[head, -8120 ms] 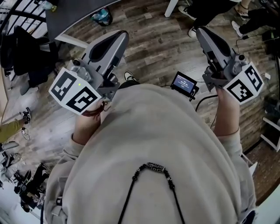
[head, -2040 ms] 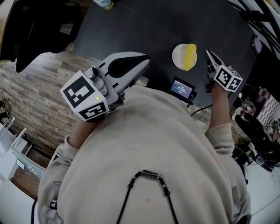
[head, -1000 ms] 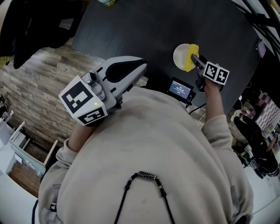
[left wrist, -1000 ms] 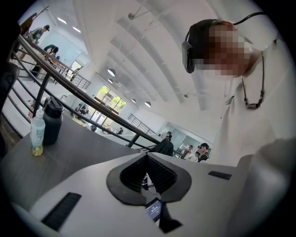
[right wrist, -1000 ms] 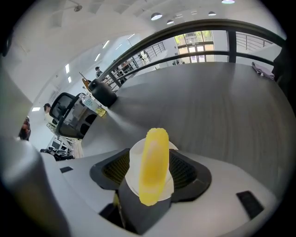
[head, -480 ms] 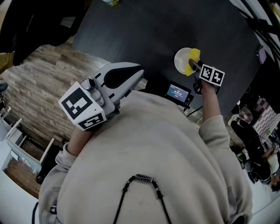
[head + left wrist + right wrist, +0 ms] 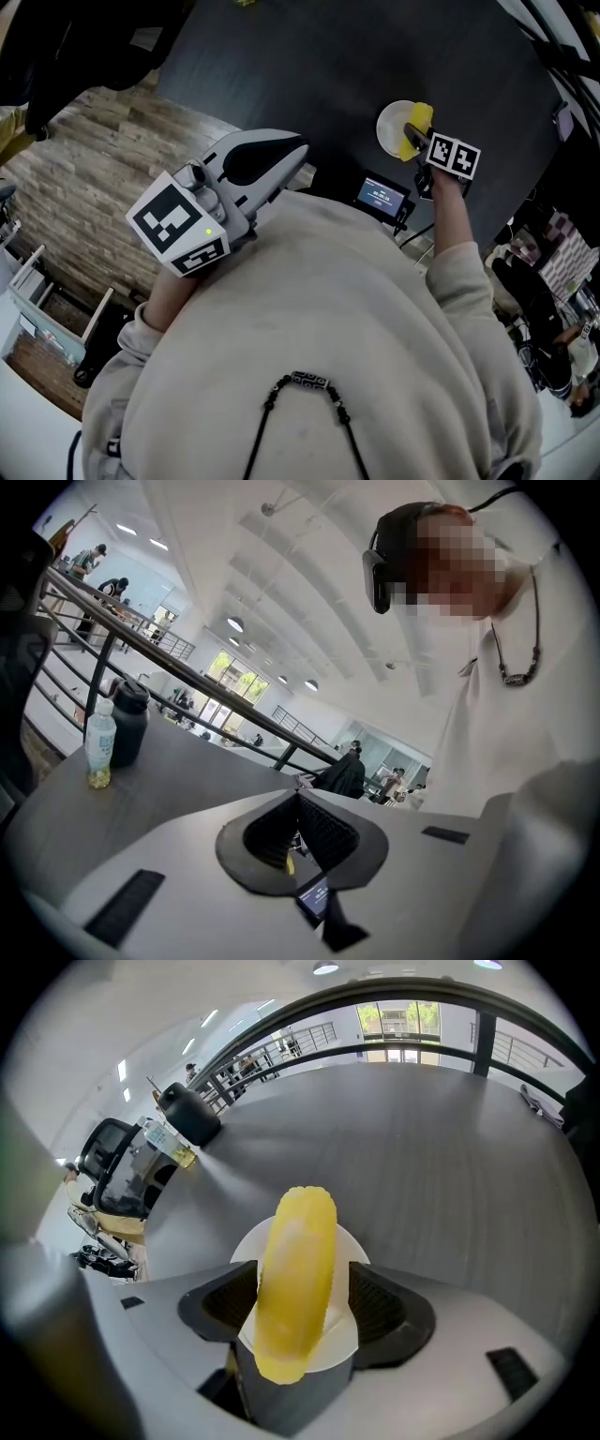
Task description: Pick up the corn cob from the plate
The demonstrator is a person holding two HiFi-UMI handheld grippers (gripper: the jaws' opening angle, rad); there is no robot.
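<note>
A yellow corn cob (image 7: 298,1279) lies on a small white plate (image 7: 246,1251) on the dark table. In the head view the corn cob (image 7: 418,120) and plate (image 7: 388,127) sit just beyond my right gripper (image 7: 413,141). That right gripper (image 7: 302,1302) points steeply down over the plate and straddles the cob. Its jaws are opening, and a strip of plate shows between each pad (image 7: 380,1305) and the cob. My left gripper (image 7: 281,157) hangs near my chest, off the table's near edge. In its own view the left gripper (image 7: 298,797) is shut with nothing in it.
The dark table (image 7: 309,66) stretches away past the plate. A black flask (image 7: 187,1115) and a clear bottle (image 7: 169,1147) stand at its far left corner. A small screen (image 7: 380,197) hangs at my chest. Wood floor (image 7: 94,169) lies to the left.
My right gripper has swung in from the plate's right side and sunk over the corn cob. The left gripper has stayed about where it was.
</note>
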